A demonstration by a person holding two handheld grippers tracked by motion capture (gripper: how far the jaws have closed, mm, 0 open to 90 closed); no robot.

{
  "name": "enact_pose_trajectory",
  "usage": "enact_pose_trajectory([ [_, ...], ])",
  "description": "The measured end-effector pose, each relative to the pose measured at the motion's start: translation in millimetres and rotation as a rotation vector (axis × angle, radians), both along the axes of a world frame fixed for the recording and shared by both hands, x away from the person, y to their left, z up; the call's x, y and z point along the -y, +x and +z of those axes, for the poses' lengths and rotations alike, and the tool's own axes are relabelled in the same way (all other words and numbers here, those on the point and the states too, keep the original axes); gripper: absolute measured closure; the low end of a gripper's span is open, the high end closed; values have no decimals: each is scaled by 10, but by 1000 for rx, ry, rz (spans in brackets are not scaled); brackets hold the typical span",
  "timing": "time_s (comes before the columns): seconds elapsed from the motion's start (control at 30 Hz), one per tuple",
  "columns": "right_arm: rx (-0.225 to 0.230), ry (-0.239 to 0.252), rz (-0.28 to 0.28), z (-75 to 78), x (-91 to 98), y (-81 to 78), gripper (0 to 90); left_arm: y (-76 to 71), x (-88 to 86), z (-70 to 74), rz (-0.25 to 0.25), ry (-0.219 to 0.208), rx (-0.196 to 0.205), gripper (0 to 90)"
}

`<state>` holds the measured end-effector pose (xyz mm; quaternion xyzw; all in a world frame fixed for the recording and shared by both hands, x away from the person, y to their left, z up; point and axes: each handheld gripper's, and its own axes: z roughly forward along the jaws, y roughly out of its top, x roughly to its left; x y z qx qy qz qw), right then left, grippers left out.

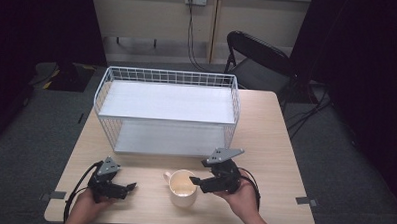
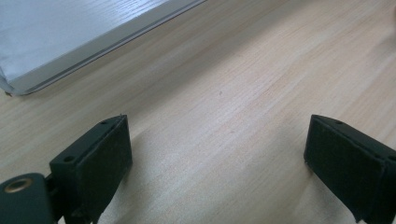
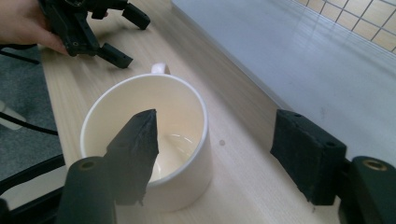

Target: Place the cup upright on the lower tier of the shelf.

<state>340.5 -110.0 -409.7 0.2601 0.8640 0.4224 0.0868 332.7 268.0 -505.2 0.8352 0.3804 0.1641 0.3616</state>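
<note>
The white cup [image 1: 183,189] stands upright on the counter [image 1: 275,144], near the front edge, a little in front of the white wire rack [image 1: 166,111]. It looks empty, and its handle [image 1: 167,176] points to about ten o'clock, toward the rack and slightly to the left. So the handle is on the far-left side of the cup, away from the right hand.

The right claw [image 1: 194,182] is directly at the cup's three o'clock side, and it reaches in from the right. In the right gripper view one jaw hangs over the inside of the cup [image 3: 154,121] and the other jaw stays outside, over the bare counter toward the rack's lower shelf [image 3: 299,51]. The near wall of the cup lies between them. The jaws are apart and I see no pad pressing on the wall, so this claw is open and grips nothing. I think the next move is to close on that wall; the rim must stay between the two jaws, otherwise the cup can tip or slide.

The left claw [image 1: 130,185] rests at about nine o'clock from the cup, well apart from it. In the left gripper view its jaws are wide apart with only wood between them, so it is open and empty. The right hand is clearly the nearer one.
</note>
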Motion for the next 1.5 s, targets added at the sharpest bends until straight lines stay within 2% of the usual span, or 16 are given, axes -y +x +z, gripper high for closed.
enact_pose_trajectory([
  [0.07, 6, 0, -9, -17, -38, 2, 343, 0, 0, 0, 0, -1, 0, 72],
  [0.37, -33, 19, -10, -148, -179, 38, 470, 0, 0, 0, 0, 0, 0, 72],
  [0.87, -54, 34, -18, -239, -201, 14, 617, 0, 0, 0, 0, 0, 0, 72],
  [1.17, -64, 19, -29, -260, -199, 32, 716, 0, 0, 0, -1, 0, 0, 72],
  [1.33, -81, 24, -34, -267, -197, 46, 725, 0, 0, 0, -1, 1, 0, 71],
  [1.47, -77, 12, -34, -272, -222, 56, 746, -1, 1, -1, 2, -2, -1, 71],
  [1.5, -69, 1, -39, -272, -236, 56, 785, 0, 0, 0, 0, 0, -1, 71],
])
